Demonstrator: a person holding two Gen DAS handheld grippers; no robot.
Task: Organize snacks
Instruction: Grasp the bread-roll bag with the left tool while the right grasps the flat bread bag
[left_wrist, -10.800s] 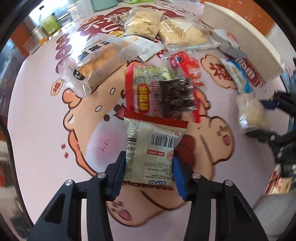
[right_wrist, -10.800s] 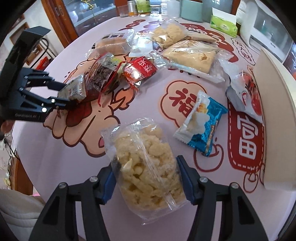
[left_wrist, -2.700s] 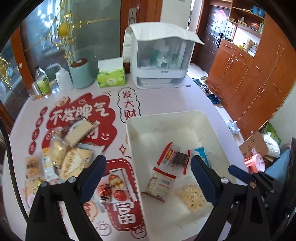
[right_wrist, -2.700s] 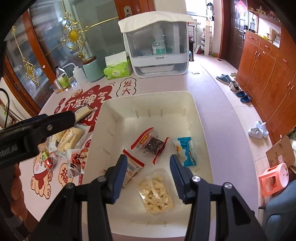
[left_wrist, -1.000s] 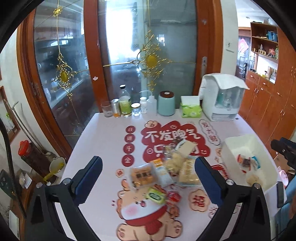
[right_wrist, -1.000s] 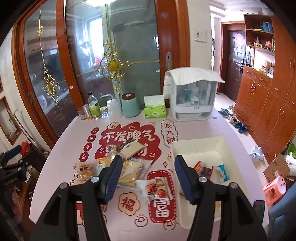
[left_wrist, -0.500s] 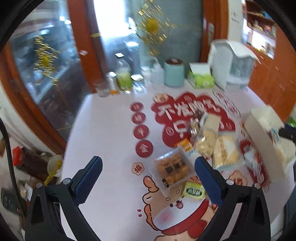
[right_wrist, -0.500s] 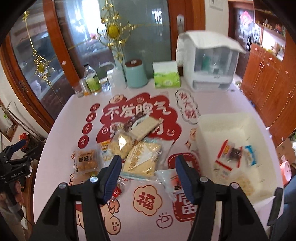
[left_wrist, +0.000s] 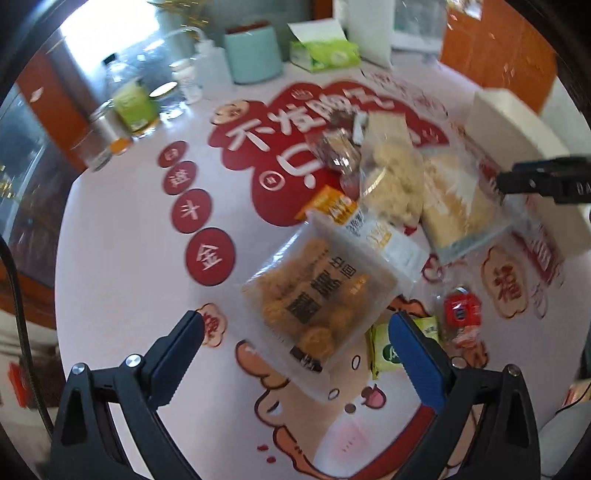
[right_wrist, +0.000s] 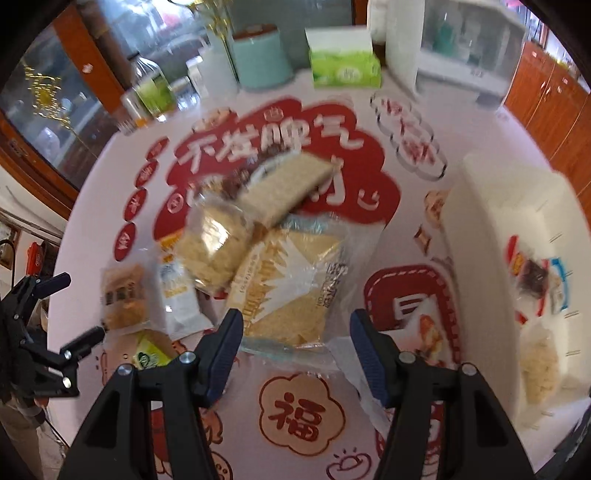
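Note:
My left gripper (left_wrist: 295, 343) is open and empty, its jaws either side of a clear bag of golden-brown pastries (left_wrist: 317, 295) lying on the table. My right gripper (right_wrist: 297, 347) is open and empty, just above the near end of a large clear bag of pale yellow crackers (right_wrist: 291, 284). More snack bags lie in a heap: a puffed-snack bag (right_wrist: 214, 247), a beige bar (right_wrist: 288, 184), a small green packet (left_wrist: 402, 343), a red packet (left_wrist: 461, 314). The white bin (right_wrist: 517, 258) at the right holds several snacks.
A teal canister (right_wrist: 260, 55), a green tissue box (right_wrist: 343, 66), bottles and jars (right_wrist: 151, 88) and a white dispenser (right_wrist: 443, 44) stand along the table's far edge. The table's edge runs along the left. The left gripper shows at the right wrist view's left edge (right_wrist: 44, 332).
Both grippers have dropped from high above the table to just over the snack heap. Earlier they carried snacks into the white bin and let them go there.

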